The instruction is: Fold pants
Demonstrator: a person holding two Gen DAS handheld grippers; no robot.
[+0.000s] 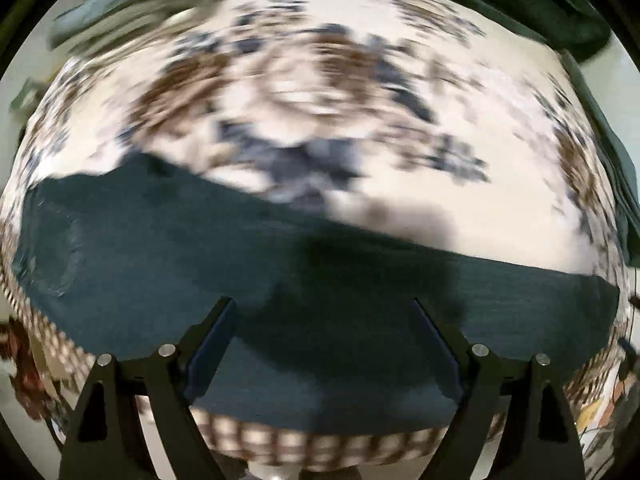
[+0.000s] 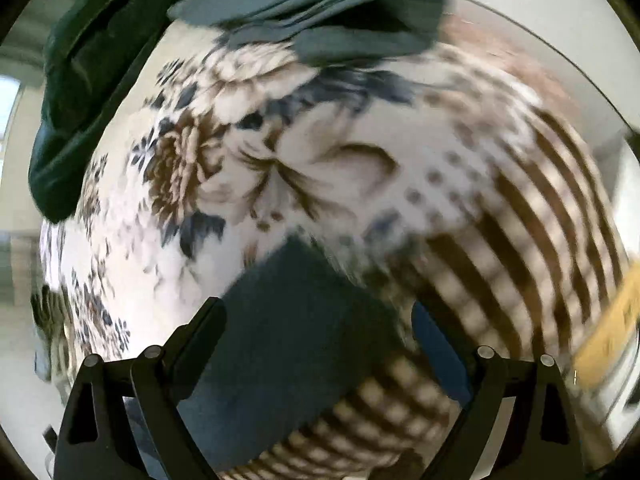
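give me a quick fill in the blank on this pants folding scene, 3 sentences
1. The pants under the left gripper are dark ____.
2. The tablecloth has a ____ print in its middle.
3. Both grippers' jaws stand ____, with the right gripper over one end of the pants.

Missing words: teal; floral; open

Dark teal pants (image 1: 280, 264), lying flat as a broad band across the near edge of the flower-printed tabletop cloth in the left wrist view, one squared end (image 2: 288, 320) reaching diagonally onto the print beside the checked border in the right wrist view.
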